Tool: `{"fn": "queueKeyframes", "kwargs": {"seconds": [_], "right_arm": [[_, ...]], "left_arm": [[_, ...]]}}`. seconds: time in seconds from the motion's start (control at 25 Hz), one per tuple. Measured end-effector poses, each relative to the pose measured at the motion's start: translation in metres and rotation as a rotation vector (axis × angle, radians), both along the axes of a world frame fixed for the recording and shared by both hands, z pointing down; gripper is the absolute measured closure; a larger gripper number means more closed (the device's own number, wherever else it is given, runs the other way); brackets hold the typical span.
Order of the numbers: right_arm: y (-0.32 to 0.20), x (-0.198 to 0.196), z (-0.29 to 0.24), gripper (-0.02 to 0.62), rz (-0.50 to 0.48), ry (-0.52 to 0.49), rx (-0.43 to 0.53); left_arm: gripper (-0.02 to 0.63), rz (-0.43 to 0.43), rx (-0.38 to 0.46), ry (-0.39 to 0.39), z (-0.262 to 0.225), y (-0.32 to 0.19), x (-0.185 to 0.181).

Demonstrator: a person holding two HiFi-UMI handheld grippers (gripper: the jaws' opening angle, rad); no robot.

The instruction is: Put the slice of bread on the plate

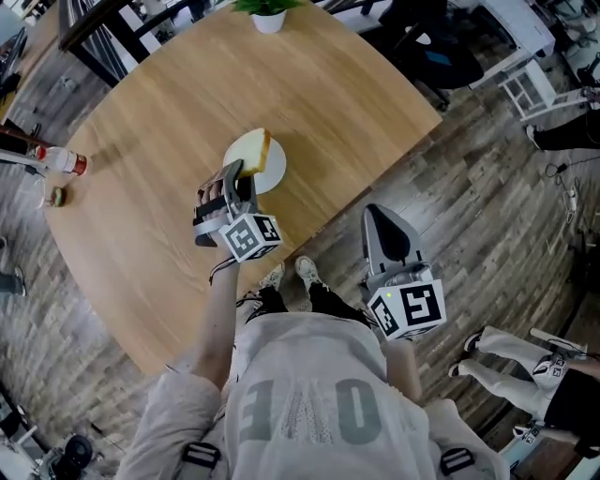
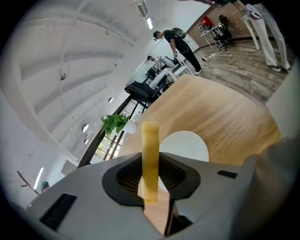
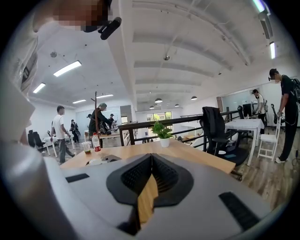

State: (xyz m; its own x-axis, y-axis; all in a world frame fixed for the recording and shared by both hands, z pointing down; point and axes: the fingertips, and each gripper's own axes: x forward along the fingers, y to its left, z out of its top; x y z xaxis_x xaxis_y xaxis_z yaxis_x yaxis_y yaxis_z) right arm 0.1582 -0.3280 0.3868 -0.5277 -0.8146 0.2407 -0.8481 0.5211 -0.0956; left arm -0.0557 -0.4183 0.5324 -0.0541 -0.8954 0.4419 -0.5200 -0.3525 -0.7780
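Head view | left gripper (image 1: 234, 175) jaws grasp bread slice (image 1: 251, 151); round white plate (image 1: 273, 172) | right gripper (image 1: 377, 217) clenched

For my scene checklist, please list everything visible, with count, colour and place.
table: 1, light wood, before the person
plate: 1, white, on table
slice of bread: 1, pale yellow, held upright over plate
potted plant: 1, green, white pot, table's far edge
bottle: 1, red cap, beside table's left edge
left gripper: 1, grey, shut on slice of bread
right gripper: 1, grey, shut, empty, over floor beside table
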Motion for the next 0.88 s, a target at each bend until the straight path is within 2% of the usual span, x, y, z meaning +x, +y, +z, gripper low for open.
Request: {"fn": "queueKeyframes", "kwargs": {"seconds": [0.12,0.2,0.32,0.48,0.56,0.68,0.8,0.88], "right_arm": [[0.004,0.007,0.007,0.578,0.0,0.012,-0.02],[0.007,0.009,0.013,0.577,-0.001,0.014,-0.038],[0.008,0.009,0.017,0.577,-0.004,0.018,-0.056],[0.0,0.015,0.014,0.577,0.011,-0.043,-0.068],[-0.002,0.018,0.011,0.577,0.015,-0.03,-0.056],[-0.004,0.019,0.009,0.577,0.013,0.028,-0.032],[-0.004,0.018,0.009,0.577,0.007,-0.007,-0.035],[-0.002,0.017,0.011,0.577,0.001,-0.022,-0.039]], "left_arm": [[0.515,0.009,-0.011,-0.065,0.008,-0.006,-0.003],[0.515,0.024,-0.036,-0.075,0.015,-0.007,-0.001],[0.515,0.038,-0.084,-0.055,0.025,-0.005,0.003],[0.507,0.047,-0.143,-0.015,0.037,0.0,0.01],[0.453,0.033,-0.187,0.053,0.043,0.003,0.011],[0.338,0.021,-0.239,0.147,0.05,0.004,0.012],[0.287,0.027,-0.266,0.195,0.052,0.006,0.015],[0.229,0.032,-0.286,0.233,0.054,0.006,0.016]]}}
